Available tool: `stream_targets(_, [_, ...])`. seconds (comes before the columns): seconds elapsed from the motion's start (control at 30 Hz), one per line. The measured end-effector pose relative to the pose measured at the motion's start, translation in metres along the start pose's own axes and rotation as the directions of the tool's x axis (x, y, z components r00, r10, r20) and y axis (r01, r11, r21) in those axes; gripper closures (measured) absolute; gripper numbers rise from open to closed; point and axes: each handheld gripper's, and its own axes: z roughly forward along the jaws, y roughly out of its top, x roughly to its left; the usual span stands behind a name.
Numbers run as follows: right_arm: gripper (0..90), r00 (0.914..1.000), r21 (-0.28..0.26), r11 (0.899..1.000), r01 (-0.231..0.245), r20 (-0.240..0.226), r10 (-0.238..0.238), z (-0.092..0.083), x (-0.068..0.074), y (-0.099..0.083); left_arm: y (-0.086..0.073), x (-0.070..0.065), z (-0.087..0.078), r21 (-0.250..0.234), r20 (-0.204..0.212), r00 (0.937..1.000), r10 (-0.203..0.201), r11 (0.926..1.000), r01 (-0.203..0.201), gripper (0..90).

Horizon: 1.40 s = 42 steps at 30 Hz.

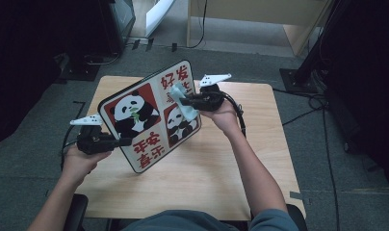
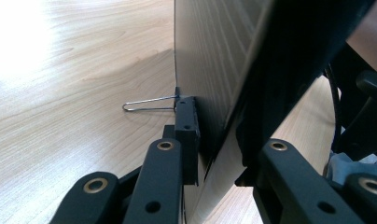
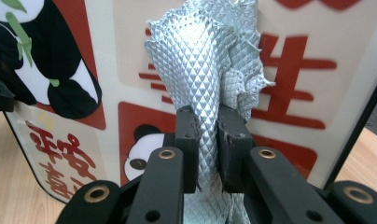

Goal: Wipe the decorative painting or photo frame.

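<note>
A square picture board (image 1: pixel 149 115) with pandas and red characters is held tilted above the wooden table (image 1: pixel 207 168). My left gripper (image 1: pixel 125 141) is shut on its lower left edge. In the left gripper view the board (image 2: pixel 210 56) stands edge-on between the left gripper (image 2: pixel 214 135) jaws, and a thin wire loop (image 2: pixel 147 103) sticks out from its back. My right gripper (image 1: pixel 185 101) is shut on a pale blue textured cloth (image 1: pixel 179 91) that lies against the board's printed face. The cloth (image 3: pixel 205 60) is bunched in the right gripper (image 3: pixel 207 126), in front of the board (image 3: pixel 317 56).
The table stands on grey carpet with black cables (image 1: pixel 322 110) trailing at the right. Dark equipment stands (image 1: pixel 86 67) sit beyond the far left corner, and a light wooden frame (image 1: pixel 289 19) stands at the back. Bare tabletop lies in front of the board.
</note>
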Motion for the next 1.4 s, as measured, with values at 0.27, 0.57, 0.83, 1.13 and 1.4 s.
stream_targets(0.27, [81.1,1.0,0.012,1.0,-0.004,-0.008,0.004,0.004,-0.001,-0.016,0.0,-0.003,0.0,0.003,-0.007,1.0,0.004,1.0,-0.004,77.4])
stream_targets(0.57, [81.2,0.9998,0.054,0.998,-0.02,0.003,0.02,0.008,0.003,-0.033,-0.001,-0.003,0.0,0.004,-0.002,1.0,0.003,1.0,-0.003,77.0])
stream_targets(0.83, [81.2,0.999,0.07,0.997,-0.043,-0.012,0.044,0.013,0.004,-0.049,-0.001,-0.003,0.0,0.002,-0.004,1.0,0.001,1.0,-0.001,77.0])
stream_targets(1.13, [81.2,0.9971,0.074,0.995,-0.068,-0.03,0.07,0.017,0.004,-0.068,-0.001,-0.004,0.0,-0.002,-0.013,0.9999,0.0,1.0,0.0,77.3])
stream_targets(1.4, [81.2,0.9955,0.08,0.993,-0.087,-0.031,0.09,0.019,0.004,-0.083,-0.003,-0.004,0.0,-0.022,-0.017,0.9998,-0.004,0.9998,0.004,77.5])
